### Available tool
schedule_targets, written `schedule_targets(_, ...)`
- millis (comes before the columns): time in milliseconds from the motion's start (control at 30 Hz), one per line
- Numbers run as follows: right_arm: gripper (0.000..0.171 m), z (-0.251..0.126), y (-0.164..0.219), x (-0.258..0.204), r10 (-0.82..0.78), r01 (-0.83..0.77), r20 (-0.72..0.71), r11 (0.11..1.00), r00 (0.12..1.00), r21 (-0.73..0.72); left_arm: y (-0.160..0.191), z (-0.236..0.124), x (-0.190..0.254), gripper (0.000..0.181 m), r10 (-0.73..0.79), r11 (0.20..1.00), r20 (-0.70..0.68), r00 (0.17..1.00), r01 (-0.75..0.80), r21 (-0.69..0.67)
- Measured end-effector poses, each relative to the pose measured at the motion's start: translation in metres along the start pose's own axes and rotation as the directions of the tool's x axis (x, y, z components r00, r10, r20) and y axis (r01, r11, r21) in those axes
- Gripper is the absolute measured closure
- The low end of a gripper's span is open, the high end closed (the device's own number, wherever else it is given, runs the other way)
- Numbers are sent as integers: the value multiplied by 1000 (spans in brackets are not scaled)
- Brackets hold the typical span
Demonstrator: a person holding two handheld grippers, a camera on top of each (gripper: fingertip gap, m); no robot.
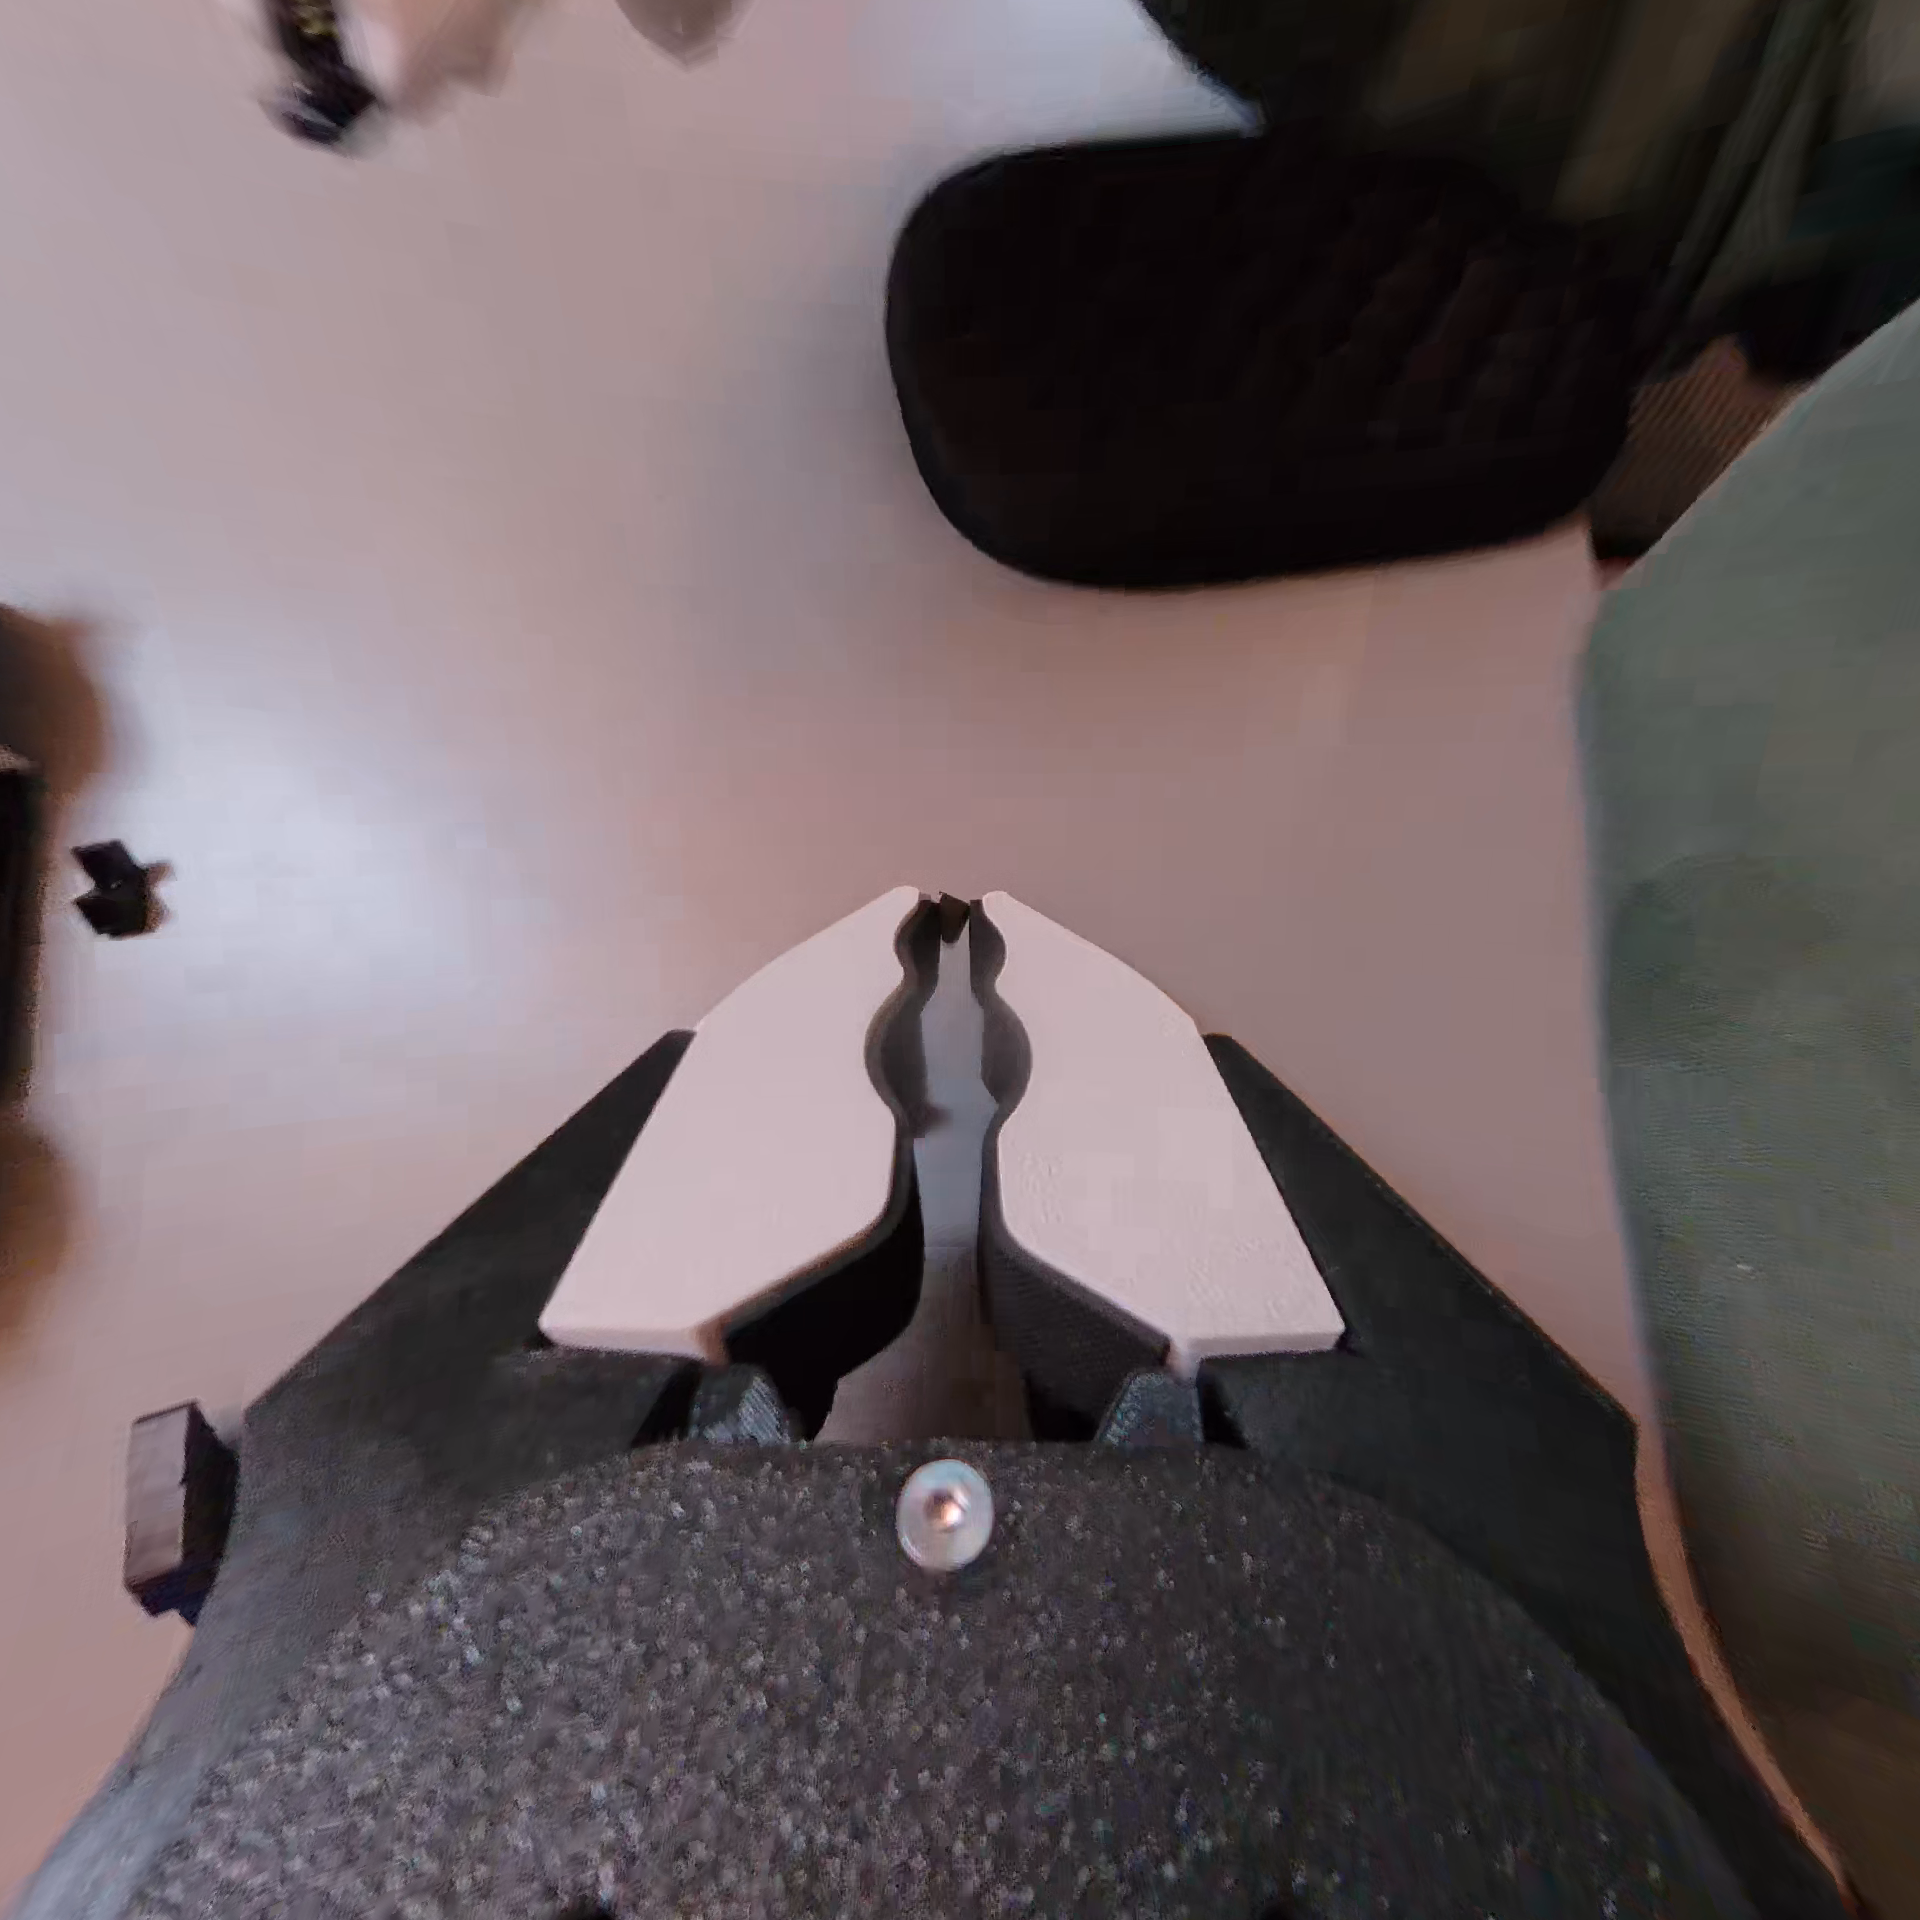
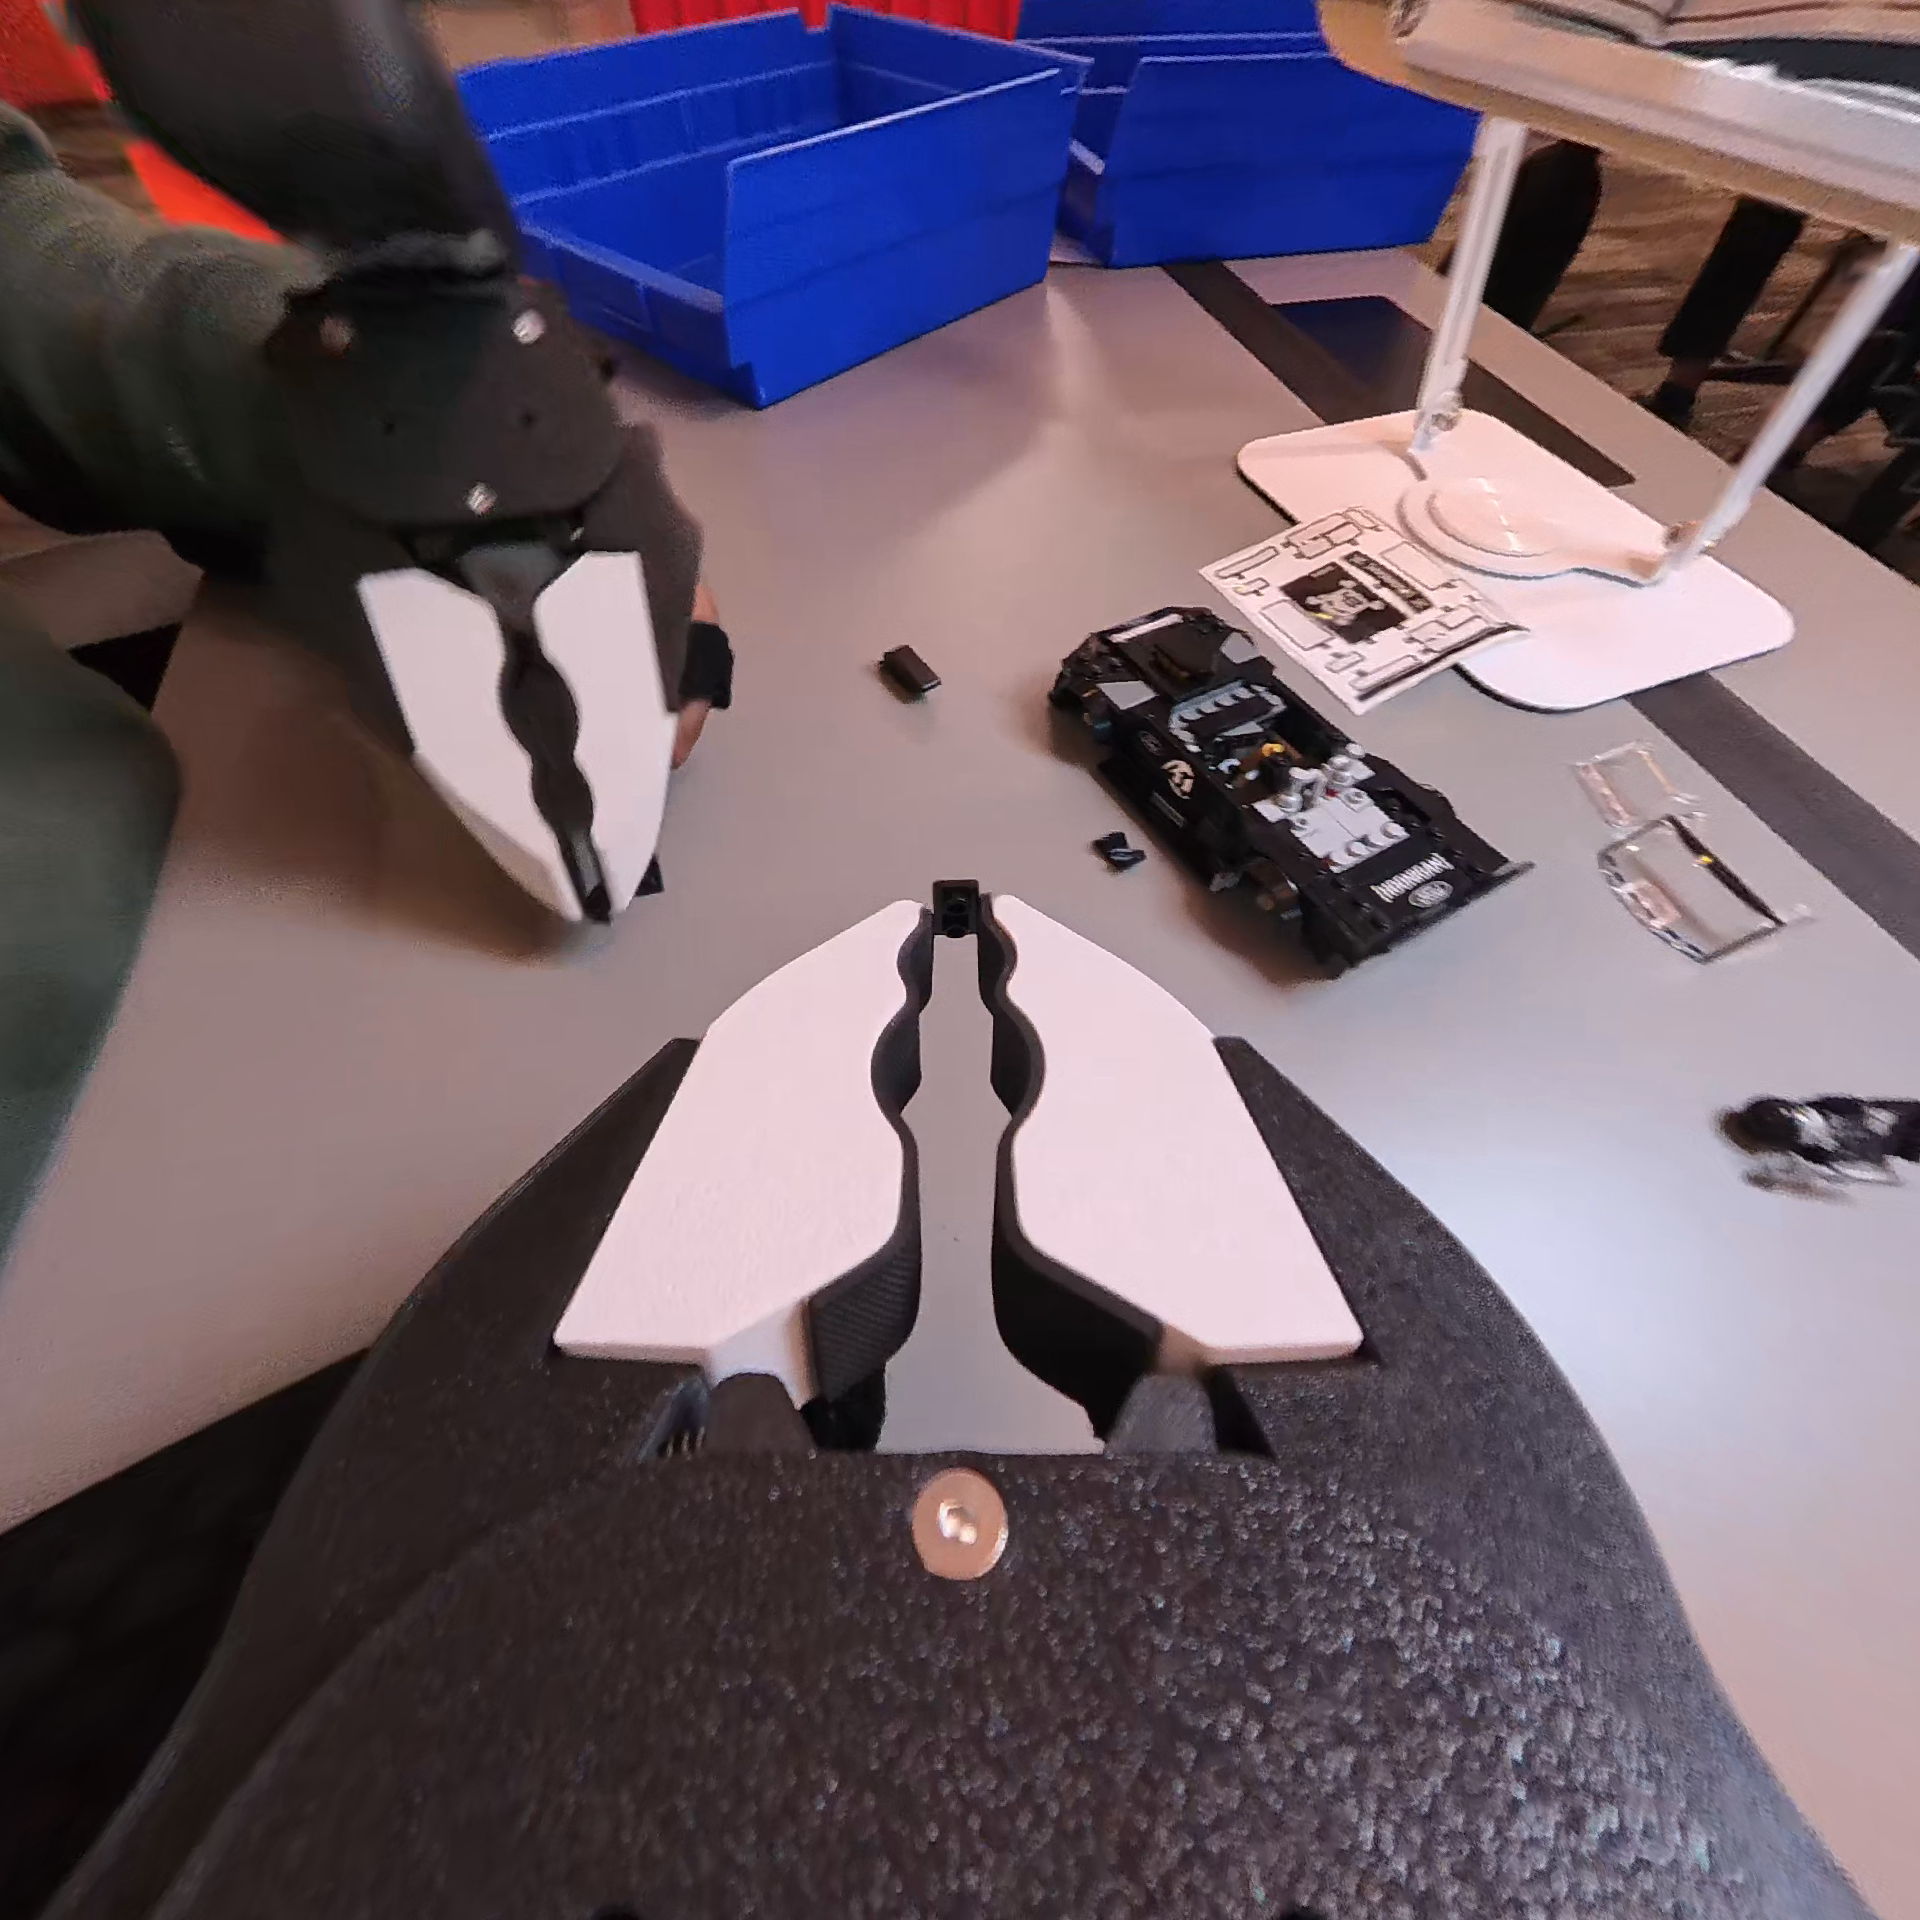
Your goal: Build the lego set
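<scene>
Right gripper (image 2: 958,906) clamped on a small black brick (image 2: 957,907) at the fingertips, held just above the grey counter (image 2: 935,499). Left gripper (image 2: 601,902) tilted down beside it, pinched on a thin black piece (image 2: 588,871), tips close to the counter surface. Farther right on the counter: the half-built black car (image 2: 1278,790), two loose black bits (image 2: 911,671) (image 2: 1120,850), a sticker sheet (image 2: 1351,608), clear parts (image 2: 1683,852); blue bins (image 2: 790,177) behind.

A black, partly built Lego car (image 2: 1288,790) lay open-topped on the grey table, loose black pieces (image 2: 911,670) scattered beside it.
</scene>
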State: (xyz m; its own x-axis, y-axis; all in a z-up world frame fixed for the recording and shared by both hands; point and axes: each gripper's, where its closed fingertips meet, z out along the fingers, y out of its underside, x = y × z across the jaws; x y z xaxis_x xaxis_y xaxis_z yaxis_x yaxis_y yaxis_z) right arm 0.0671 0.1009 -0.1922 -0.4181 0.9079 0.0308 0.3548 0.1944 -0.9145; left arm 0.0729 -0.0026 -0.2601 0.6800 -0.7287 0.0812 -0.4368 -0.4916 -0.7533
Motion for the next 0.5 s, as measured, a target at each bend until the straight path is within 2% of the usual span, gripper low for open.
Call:
schedule_targets(100,163,18,3,-15,-21,23,58,999,998,-31,-4,-23,-18,176,-147,986,-27,989,148,74)
schedule_targets(267,163,44,20,-39,-48,68,152,989,987,-129,33,-37,-42,176,-355,935,-21,934,355,-27)
schedule_targets(433,163,63,31,-58,-63,103,215,979,974,-177,45,-35,-48,176,-382,922,3,924,382,-66)
schedule_targets(500,163,68,36,-61,-71,116,226,974,971,-195,48,-35,-50,169,-375,924,22,927,375,-74)
